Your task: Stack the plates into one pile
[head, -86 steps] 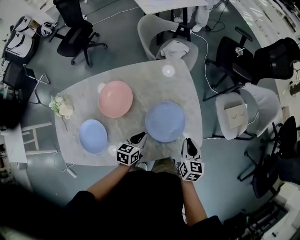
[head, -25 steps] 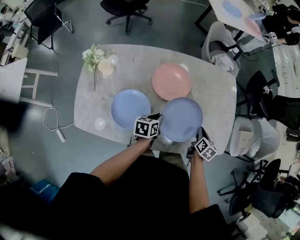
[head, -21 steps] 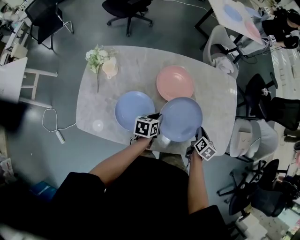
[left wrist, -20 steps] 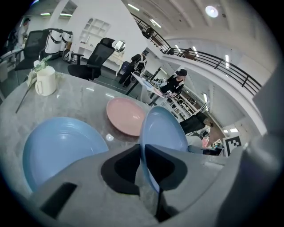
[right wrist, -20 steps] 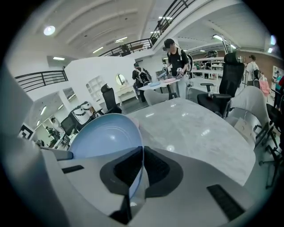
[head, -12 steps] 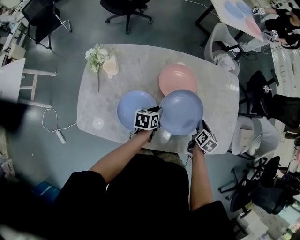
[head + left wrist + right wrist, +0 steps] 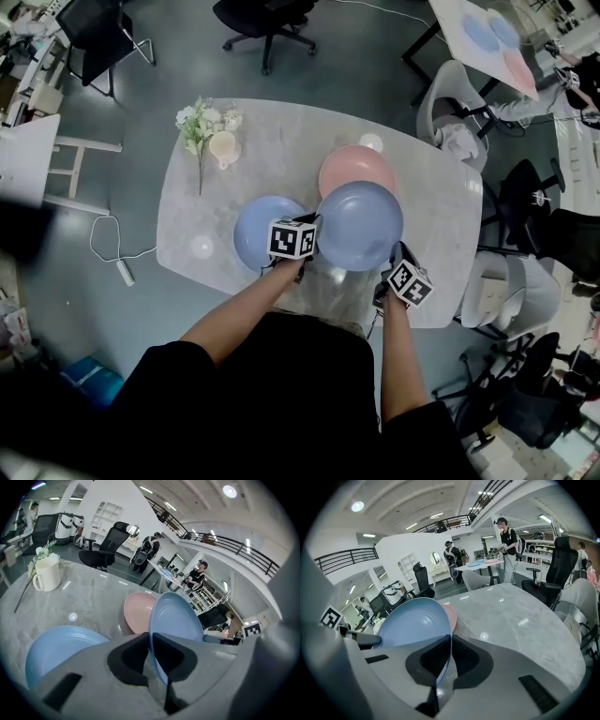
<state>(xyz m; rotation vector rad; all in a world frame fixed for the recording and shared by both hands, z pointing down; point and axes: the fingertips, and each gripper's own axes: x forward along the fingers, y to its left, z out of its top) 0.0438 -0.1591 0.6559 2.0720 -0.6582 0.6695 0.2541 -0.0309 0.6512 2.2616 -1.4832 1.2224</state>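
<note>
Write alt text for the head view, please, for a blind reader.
The left gripper and right gripper hold a large blue plate by its near rim above a grey table, overlapping a pink plate; a small blue plate lies beside it.

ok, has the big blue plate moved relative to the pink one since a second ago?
Yes. The big blue plate has shifted away from the person, toward the pink plate, and now overlaps its near edge.

No word, number or brand name can be read anywhere; the only printed signs are black-and-white square marker patterns, which carry no legible text, on the left gripper's cube (image 7: 292, 239) and on the right gripper's cube (image 7: 410, 283).
</note>
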